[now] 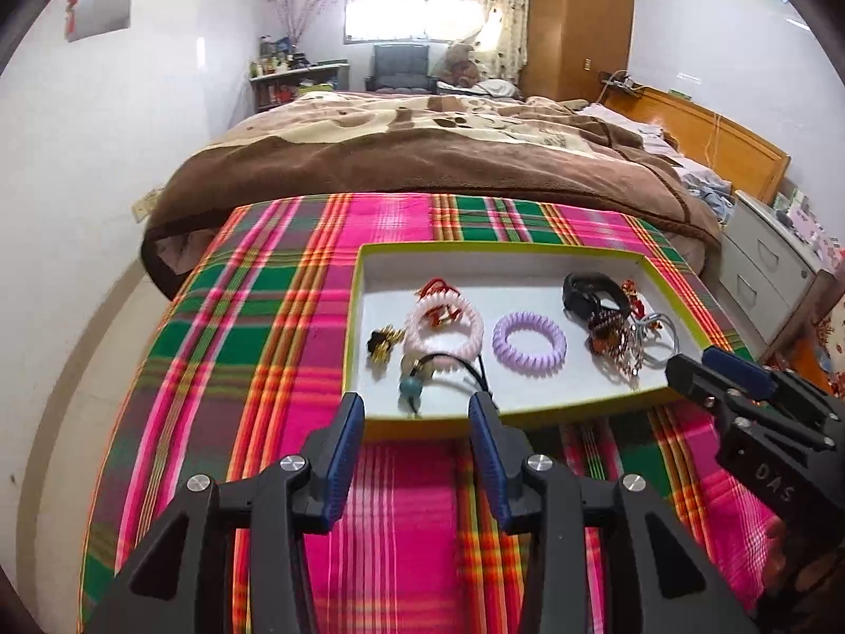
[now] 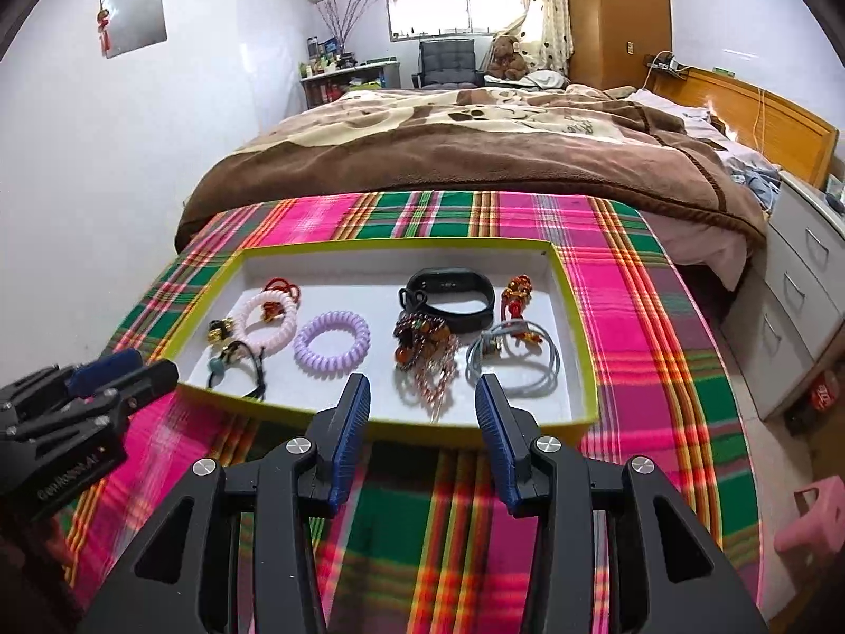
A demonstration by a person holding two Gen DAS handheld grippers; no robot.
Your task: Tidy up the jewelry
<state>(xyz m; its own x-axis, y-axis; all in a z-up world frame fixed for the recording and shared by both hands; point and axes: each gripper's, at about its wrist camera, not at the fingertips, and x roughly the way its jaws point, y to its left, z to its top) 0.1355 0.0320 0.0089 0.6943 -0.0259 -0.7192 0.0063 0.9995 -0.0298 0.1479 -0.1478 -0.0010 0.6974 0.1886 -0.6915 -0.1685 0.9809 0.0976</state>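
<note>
Both the left gripper (image 1: 417, 412) and right gripper (image 2: 422, 393) gape empty at lower centre; in the tray (image 2: 573, 317), the beaded tangle (image 2: 422, 348) blurs indistinctly

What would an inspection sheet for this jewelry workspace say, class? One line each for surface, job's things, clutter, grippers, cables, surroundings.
Surface: plaid cloth covers the table.
Job's things: shallow tray holds a purple coil tie, pink coil tie, black band, grey ties, bead pieces and a red-gold charm.
Clutter: nothing seen on the cloth outside the tray.
Grippers: left gripper and right gripper both open, empty, at the tray's near edge.
Cables: white cord over the headboard.
Surroundings: bed, drawers, pink stool.
</note>
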